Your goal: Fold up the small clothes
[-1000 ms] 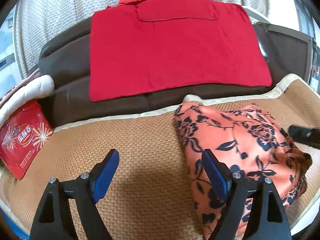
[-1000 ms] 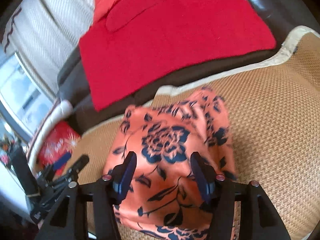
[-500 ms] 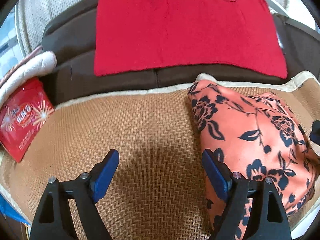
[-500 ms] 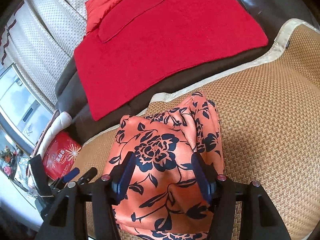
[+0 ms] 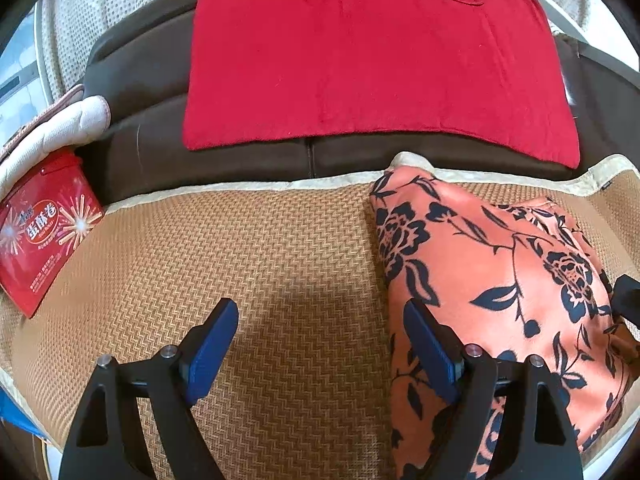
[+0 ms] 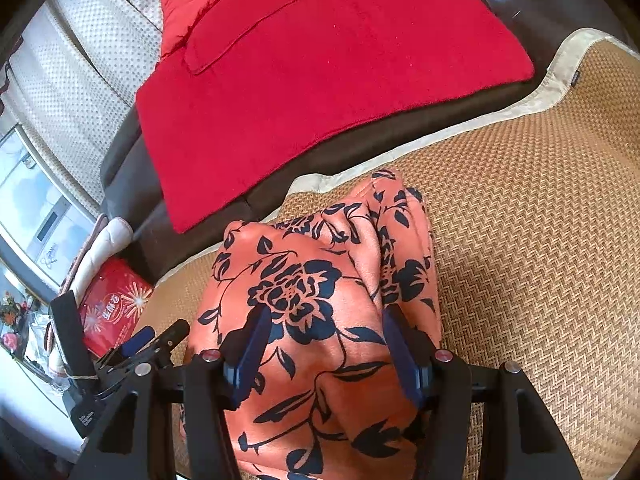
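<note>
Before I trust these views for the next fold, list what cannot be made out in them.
- Floral garment: its near end runs off the bottom edge of the right wrist view, behind the right gripper, so any grip is unclear.
- Same garment, left wrist view: its right side is cut by the lens rim.
- Red packet: small print unreadable.
- Left gripper: open over bare woven mat.

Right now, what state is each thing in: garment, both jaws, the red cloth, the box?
floral garment: bunched in folds on the woven mat
left gripper: jaws open, empty, over the mat beside the garment
right gripper: jaws apart, straddling the garment; grip unclear
red cloth: spread flat on the brown cushion
red box: closed, lying at the mat's edge
</note>
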`<state>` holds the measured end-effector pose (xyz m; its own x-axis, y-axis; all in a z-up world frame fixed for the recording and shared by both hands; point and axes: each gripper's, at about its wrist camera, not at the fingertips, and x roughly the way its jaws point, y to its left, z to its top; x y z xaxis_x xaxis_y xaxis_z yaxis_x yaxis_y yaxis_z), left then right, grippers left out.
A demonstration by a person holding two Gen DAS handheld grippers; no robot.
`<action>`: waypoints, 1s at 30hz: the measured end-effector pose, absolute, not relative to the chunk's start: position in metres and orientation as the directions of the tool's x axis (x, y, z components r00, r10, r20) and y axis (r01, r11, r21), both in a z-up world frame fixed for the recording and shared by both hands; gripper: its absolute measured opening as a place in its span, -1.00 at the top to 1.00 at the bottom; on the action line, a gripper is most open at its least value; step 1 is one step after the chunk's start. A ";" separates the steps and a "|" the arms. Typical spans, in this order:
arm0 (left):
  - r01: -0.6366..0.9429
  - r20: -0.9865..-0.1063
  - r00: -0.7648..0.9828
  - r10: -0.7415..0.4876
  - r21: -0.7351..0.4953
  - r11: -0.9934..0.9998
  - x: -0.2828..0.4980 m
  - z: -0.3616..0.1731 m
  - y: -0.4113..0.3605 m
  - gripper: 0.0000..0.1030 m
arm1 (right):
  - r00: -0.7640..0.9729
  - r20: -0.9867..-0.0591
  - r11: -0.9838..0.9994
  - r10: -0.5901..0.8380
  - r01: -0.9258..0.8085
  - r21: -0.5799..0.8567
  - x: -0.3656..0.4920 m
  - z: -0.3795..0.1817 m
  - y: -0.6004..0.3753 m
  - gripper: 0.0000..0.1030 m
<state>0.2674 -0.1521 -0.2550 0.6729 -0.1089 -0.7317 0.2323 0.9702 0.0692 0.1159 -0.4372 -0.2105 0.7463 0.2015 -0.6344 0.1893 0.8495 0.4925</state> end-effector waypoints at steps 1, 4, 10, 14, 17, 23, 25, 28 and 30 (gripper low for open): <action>0.233 -0.727 0.679 -0.107 0.075 0.970 0.267 -0.254 -0.154 -0.65 | 0.747 -0.634 0.849 0.200 0.191 0.493 0.116 -0.211 -0.437 -0.20; 0.239 -0.714 0.691 -0.111 0.081 0.968 0.264 -0.251 -0.159 -0.65 | 0.741 -0.640 0.847 0.205 0.193 0.496 0.116 -0.215 -0.437 -0.20; 0.250 -0.704 0.700 -0.117 0.088 0.964 0.260 -0.249 -0.166 -0.65 | 0.676 -0.706 0.850 0.211 0.229 0.474 0.125 -0.234 -0.438 -0.20; 0.248 -0.704 0.701 -0.116 0.088 0.965 0.259 -0.249 -0.168 -0.65 | 0.675 -0.704 0.845 0.223 0.226 0.485 0.124 -0.237 -0.440 -0.20; 0.248 -0.704 0.701 -0.113 0.092 0.964 0.259 -0.250 -0.170 -0.65 | 0.667 -0.714 0.855 0.213 0.226 0.466 0.123 -0.239 -0.437 -0.21; 0.249 -0.708 0.697 -0.113 0.091 0.964 0.261 -0.254 -0.172 -0.66 | 0.663 -0.718 0.863 0.211 0.219 0.456 0.123 -0.239 -0.435 -0.21; 0.250 -0.709 0.696 -0.113 0.092 0.964 0.261 -0.254 -0.172 -0.65 | 0.663 -0.718 0.862 0.213 0.218 0.457 0.124 -0.239 -0.435 -0.21; 0.250 -0.710 0.695 -0.113 0.091 0.964 0.262 -0.254 -0.172 -0.66 | 0.662 -0.720 0.863 0.211 0.220 0.456 0.124 -0.239 -0.435 -0.21; 0.250 -0.712 0.693 -0.115 0.088 0.964 0.263 -0.254 -0.172 -0.66 | 0.661 -0.720 0.862 0.212 0.220 0.456 0.124 -0.239 -0.435 -0.21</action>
<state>0.2630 -0.1723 -0.2541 0.6932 -0.1145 -0.7116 0.2497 0.9643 0.0881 0.1241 -0.4353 -0.2394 0.6608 0.2116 -0.7201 0.2203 0.8625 0.4556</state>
